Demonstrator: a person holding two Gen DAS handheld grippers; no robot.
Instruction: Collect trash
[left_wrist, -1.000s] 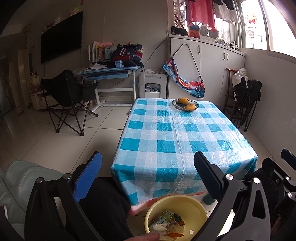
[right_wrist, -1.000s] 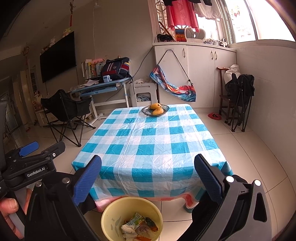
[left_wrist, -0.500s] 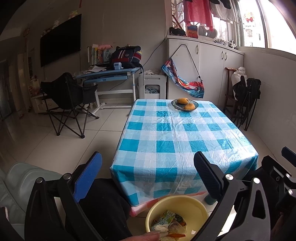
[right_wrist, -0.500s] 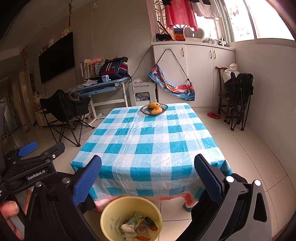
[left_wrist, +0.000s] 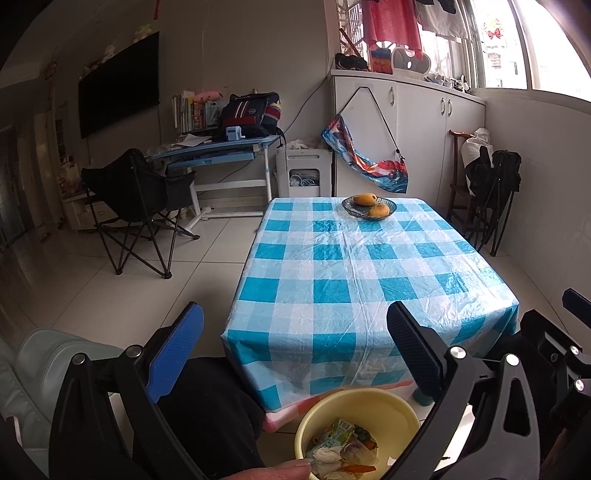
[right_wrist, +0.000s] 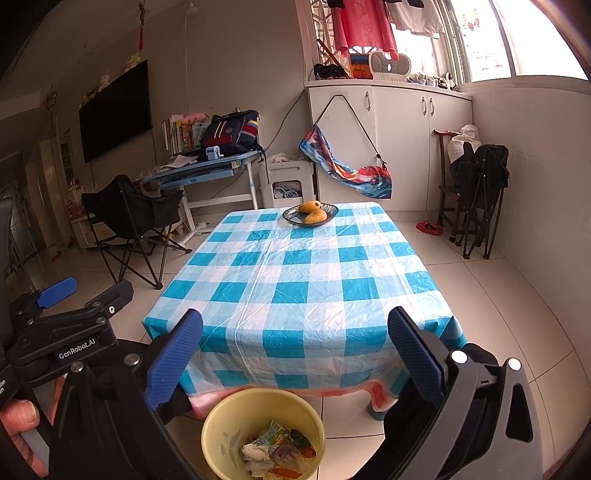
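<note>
We see our left gripper (left_wrist: 295, 354) wide open and holding nothing, our right gripper (right_wrist: 295, 354) wide open too, trash (right_wrist: 279, 448) lying in the yellow bowl (right_wrist: 221, 424) on the floor by the checked table (right_wrist: 295, 280), a fruit plate (right_wrist: 310, 214) at the far end.

1. I get daylight from the window (left_wrist: 535, 40) at upper right, blown out to white.
2. Away from that window the room dims, and the far left is murky.
3. The tabletop (right_wrist: 295, 273) cloth shows soft sheen on its wrinkles.
4. Fisheye bending curves the walls, and the corners go black.
5. Focus looks sharp throughout.
</note>
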